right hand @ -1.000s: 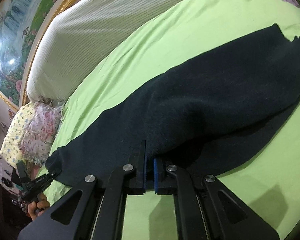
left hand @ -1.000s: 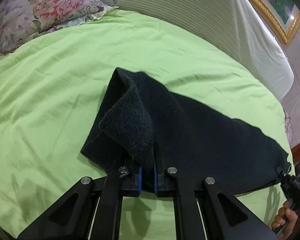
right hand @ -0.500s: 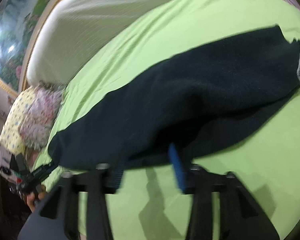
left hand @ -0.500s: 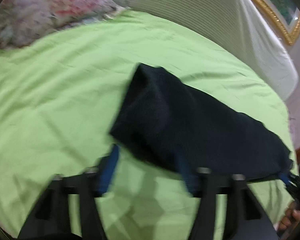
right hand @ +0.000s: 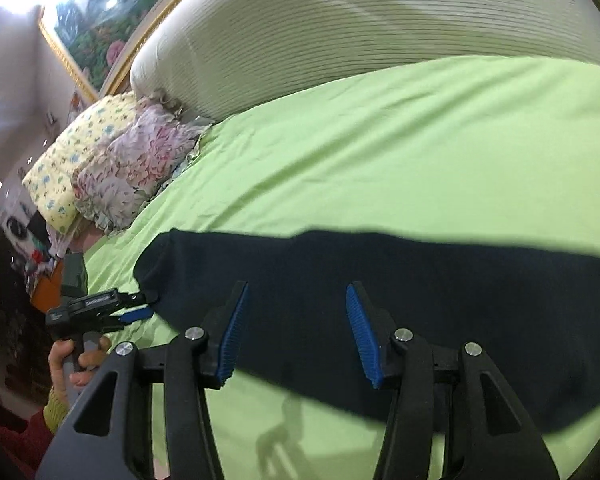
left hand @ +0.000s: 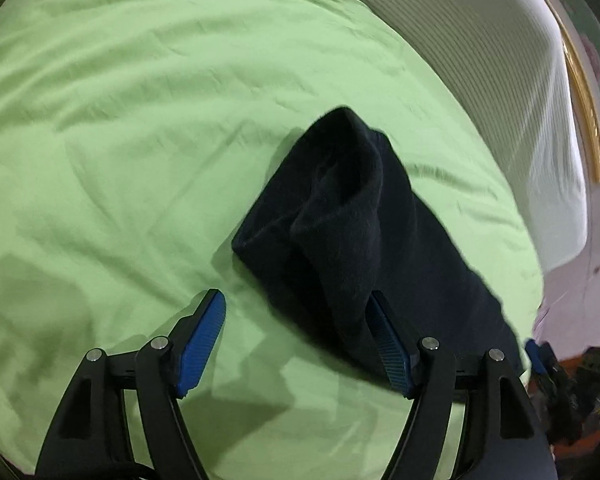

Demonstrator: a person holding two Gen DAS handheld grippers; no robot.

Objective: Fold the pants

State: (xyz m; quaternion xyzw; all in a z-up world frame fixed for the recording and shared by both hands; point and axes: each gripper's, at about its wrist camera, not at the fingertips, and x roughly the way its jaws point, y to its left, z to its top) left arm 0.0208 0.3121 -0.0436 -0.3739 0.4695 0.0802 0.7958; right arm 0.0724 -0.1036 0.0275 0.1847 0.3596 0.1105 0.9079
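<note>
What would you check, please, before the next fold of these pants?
1. Left hand-held gripper open: ok, jaws spread wide.
2. Right hand-held gripper open: ok, nothing clamped.
3. Pants resting on the green sheet: ok.
4. Pants lying flat: not ok, the end near the left hand-held gripper is humped and creased.
5. Edges lined up along the length: cannot tell, the picture is blurred and the cloth runs out of frame.
6. Pillows away from the pants: ok.
</note>
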